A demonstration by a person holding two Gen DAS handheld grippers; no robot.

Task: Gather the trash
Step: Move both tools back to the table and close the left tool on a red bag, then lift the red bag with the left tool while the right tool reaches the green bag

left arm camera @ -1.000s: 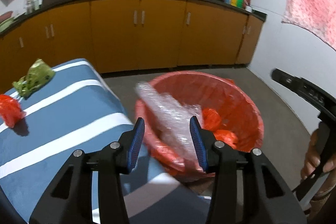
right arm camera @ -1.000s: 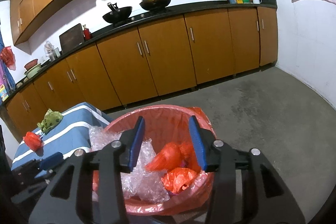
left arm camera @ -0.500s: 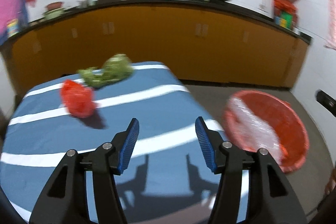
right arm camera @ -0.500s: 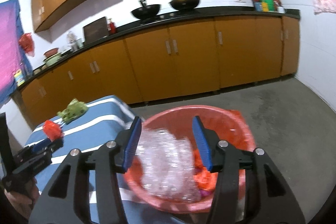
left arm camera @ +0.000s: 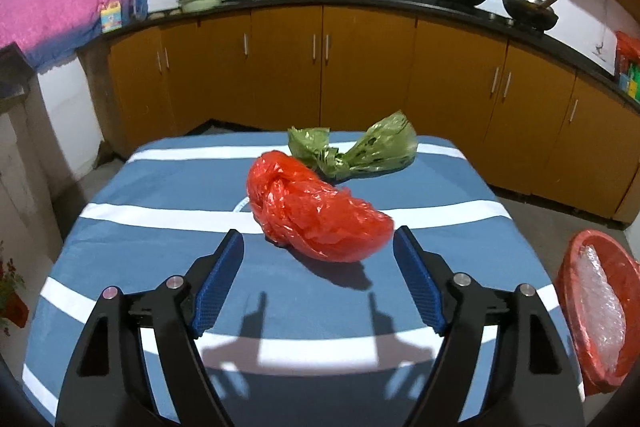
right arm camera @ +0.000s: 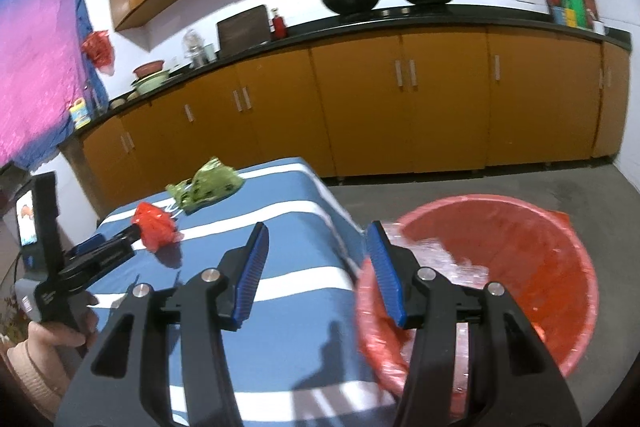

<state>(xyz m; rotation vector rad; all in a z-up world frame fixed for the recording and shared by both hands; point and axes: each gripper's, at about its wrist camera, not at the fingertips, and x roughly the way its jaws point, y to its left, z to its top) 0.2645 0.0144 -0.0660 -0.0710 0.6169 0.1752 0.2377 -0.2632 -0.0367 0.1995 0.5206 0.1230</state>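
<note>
You have bare striped desk (left arm camera: 168, 195) all around the red bag (left arm camera: 316, 211), with only the green bag (left arm camera: 360, 151) crowding just behind it.

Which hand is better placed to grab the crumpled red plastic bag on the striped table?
Left. Its tongs, which have just been opening, face the crumpled red plastic bag with nothing gripped. The right tongs point toward the red-lined bin.
</note>
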